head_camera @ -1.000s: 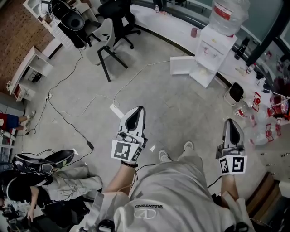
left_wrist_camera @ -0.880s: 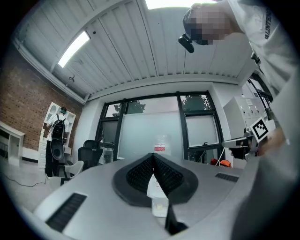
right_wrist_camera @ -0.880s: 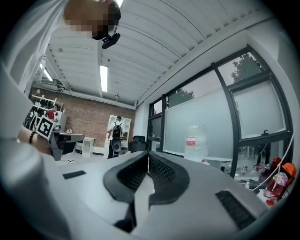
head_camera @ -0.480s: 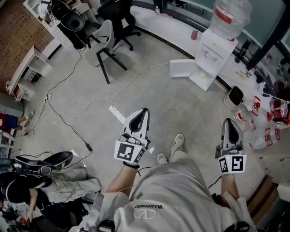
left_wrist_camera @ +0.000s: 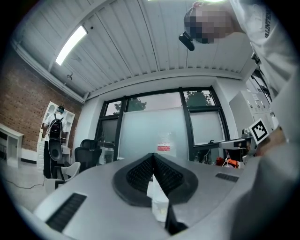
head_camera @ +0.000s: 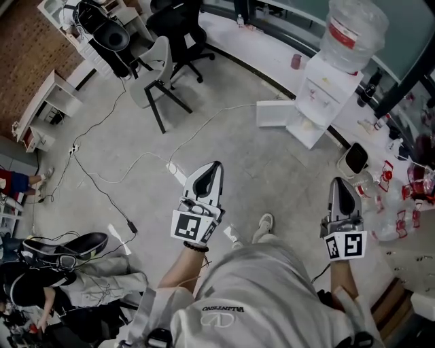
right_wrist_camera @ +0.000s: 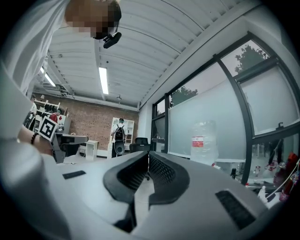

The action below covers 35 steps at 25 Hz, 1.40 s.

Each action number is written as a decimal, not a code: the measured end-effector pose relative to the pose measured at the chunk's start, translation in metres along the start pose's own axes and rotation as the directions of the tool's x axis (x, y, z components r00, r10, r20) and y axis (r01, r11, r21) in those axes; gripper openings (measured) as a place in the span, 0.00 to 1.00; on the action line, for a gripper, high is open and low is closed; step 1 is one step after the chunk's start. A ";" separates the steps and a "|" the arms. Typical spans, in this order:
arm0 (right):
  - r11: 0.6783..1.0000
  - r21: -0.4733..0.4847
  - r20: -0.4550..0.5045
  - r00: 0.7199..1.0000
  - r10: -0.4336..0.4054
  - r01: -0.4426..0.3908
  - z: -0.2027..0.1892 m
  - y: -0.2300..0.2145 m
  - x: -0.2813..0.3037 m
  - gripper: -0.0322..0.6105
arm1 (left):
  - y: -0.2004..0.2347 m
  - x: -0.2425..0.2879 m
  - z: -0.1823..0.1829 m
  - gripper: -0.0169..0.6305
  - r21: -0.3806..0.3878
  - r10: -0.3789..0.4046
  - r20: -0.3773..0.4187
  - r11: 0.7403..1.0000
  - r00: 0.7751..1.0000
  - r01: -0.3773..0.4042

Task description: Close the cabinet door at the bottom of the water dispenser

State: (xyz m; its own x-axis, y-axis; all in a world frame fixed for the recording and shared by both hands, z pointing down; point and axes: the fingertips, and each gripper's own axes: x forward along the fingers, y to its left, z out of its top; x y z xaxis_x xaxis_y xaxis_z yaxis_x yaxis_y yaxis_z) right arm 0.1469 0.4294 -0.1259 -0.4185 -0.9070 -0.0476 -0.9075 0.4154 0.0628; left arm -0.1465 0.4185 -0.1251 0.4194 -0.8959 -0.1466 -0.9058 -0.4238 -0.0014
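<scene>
**A:** Location of the task's thing?

**B:** One white water dispenser (head_camera: pixel 318 92), far side of the room, upper right in the head view, well apart from both grippers. One cabinet door (head_camera: pixel 275 113) at its bottom stands open, swung out to the left.

**A:** Grippers?

**B:** Two. The left gripper (head_camera: pixel 215 166) and the right gripper (head_camera: pixel 338 182) are both held out level ahead of the person. In each gripper view the jaws are pressed together with nothing between the pads.

**A:** What lies in between?

**B:** Concrete floor (head_camera: pixel 272 170). One white cable (head_camera: pixel 238 107) runs across it to the open door. One white power strip (head_camera: pixel 174 167) lies just left of the left gripper's tip. The person's shoe (head_camera: pixel 264 223) is forward, between the two grippers.

**A:** Surroundings, counted?

**B:** Two chairs, a grey chair (head_camera: pixel 155 71) and a black office chair (head_camera: pixel 178 20), both left of the dispenser. One pink cup (head_camera: pixel 296 61) sits on the white counter (head_camera: pixel 251 47), near the dispenser's left side. One small white box with a dark face (head_camera: pixel 355 158) is on the floor right of the dispenser; its kind is unclear. One seated person (head_camera: pixel 41 279) is at lower left.

**A:** Containers?

**B:** One clear bottle (head_camera: pixel 353 30) with a red label is mounted on top of the dispenser; its fill level can't be read. The contents of the cabinet behind the door can't be made out.
</scene>
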 end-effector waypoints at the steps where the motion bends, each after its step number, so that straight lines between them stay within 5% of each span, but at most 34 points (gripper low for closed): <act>1: 1.000 -0.001 0.002 1.000 0.005 -0.005 0.000 -0.006 0.009 0.08 | 0.001 0.009 -0.001 0.03 -0.002 0.000 0.001 1.000 1.000 0.000; 15: 0.992 0.014 0.011 0.992 0.125 -0.125 -0.015 -0.060 0.100 0.08 | 0.011 0.090 -0.029 0.03 -0.001 0.072 -0.046 0.997 0.996 -0.072; 22: 0.987 0.031 0.002 0.988 0.155 -0.155 -0.022 -0.054 0.138 0.08 | 0.039 0.105 -0.040 0.03 -0.006 0.091 -0.069 0.996 0.993 -0.092; 35: 0.995 0.024 -0.007 0.995 0.095 -0.094 -0.028 -0.043 0.250 0.08 | 0.122 0.199 -0.054 0.03 -0.021 -0.045 -0.064 0.999 0.997 0.044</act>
State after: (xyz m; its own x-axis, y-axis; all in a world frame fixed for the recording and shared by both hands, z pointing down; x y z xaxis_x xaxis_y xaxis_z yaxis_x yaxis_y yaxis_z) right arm 0.0819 0.1827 -0.1131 -0.5021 -0.8641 -0.0343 -0.8646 0.5007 0.0427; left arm -0.1706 0.1815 -0.1013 0.4626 -0.8827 -0.0829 -0.8852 -0.4651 0.0126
